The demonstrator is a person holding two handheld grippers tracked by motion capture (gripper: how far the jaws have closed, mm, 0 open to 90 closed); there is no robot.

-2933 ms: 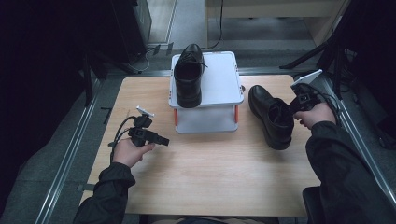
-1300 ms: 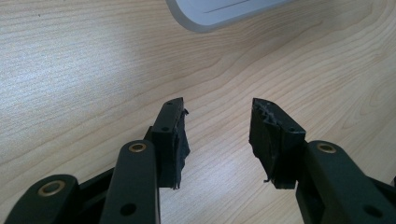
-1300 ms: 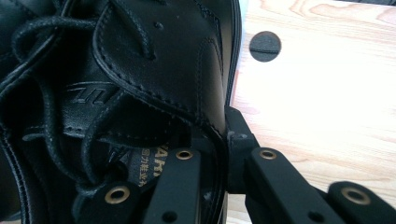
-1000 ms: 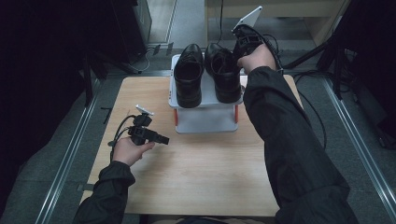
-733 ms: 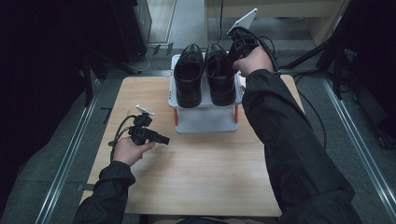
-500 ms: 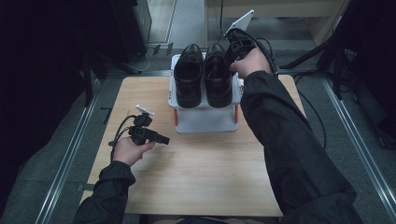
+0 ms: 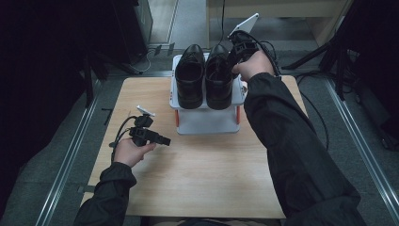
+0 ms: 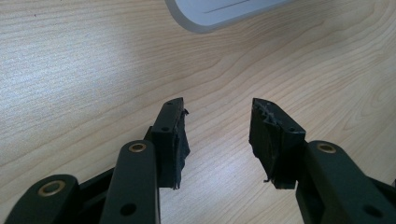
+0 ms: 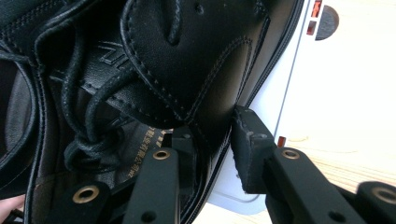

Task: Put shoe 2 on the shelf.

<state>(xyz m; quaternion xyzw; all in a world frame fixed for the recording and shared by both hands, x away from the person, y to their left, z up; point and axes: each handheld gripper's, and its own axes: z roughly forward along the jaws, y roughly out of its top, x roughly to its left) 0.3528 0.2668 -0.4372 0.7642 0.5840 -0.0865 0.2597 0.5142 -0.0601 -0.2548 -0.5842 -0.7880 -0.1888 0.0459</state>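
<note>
Since the earliest frame, the right shoe (image 7: 219,77) has gone from the worktop (image 7: 207,165) up onto the white stand (image 7: 207,120), and it is now sitting beside the left shoe (image 7: 189,77), the two touching side by side with toes pointing away from the person.

Nearest the person, the left tongs (image 7: 162,140) are hovering low over the bare worktop, jaws parted with nothing between them, well apart from the shoes; in the left gripper view (image 8: 217,135) they are facing wood grain, with the stand's rounded edge (image 8: 219,14) beyond.

Farther off, the right tongs (image 7: 234,63) are reaching over the stand's back right part, at the right shoe's outer side. In the right gripper view (image 9: 210,154), one jaw is sitting inside the shoe's (image 9: 154,70) opening and the other outside it, with the leather side wall between them. These jaws have just been opening, and the outer pad is standing clear of the leather, so the grip is released.
</note>
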